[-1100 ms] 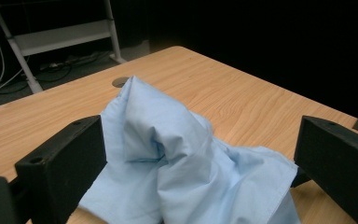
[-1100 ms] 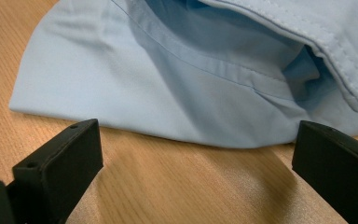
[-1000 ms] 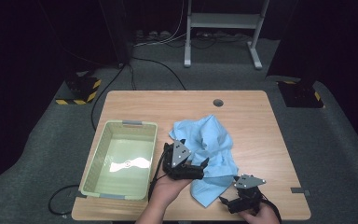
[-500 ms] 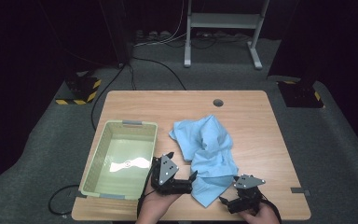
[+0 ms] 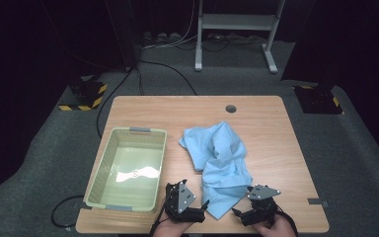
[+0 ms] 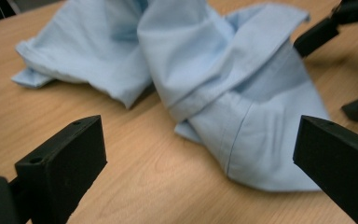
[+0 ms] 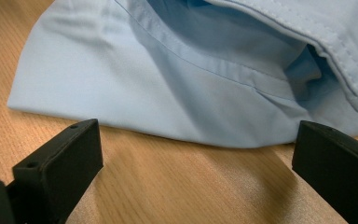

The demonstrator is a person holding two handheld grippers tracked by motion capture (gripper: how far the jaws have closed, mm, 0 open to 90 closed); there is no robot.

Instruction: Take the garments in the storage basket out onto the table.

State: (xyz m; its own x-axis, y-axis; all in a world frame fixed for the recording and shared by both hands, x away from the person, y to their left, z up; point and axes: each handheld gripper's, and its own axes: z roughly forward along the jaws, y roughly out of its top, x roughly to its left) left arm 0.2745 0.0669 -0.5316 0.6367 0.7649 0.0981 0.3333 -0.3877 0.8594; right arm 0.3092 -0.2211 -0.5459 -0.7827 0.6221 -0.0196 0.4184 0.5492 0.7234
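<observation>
1. Sitting at the wooden table's (image 5: 266,118) left, a pale green basket (image 5: 101,170).
2. Left gripper (image 5: 203,210), jaws spread, beside the crumpled light-blue shirt (image 5: 222,163) at centre.
3. Right gripper (image 5: 238,213), jaws spread, at the shirt's near hem.

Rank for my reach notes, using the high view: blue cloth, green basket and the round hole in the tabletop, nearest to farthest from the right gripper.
From the right gripper:
1. Blue cloth, its near edge just left of the jaws.
2. Green basket, across the table's left half.
3. Round hole, near the far edge.
</observation>
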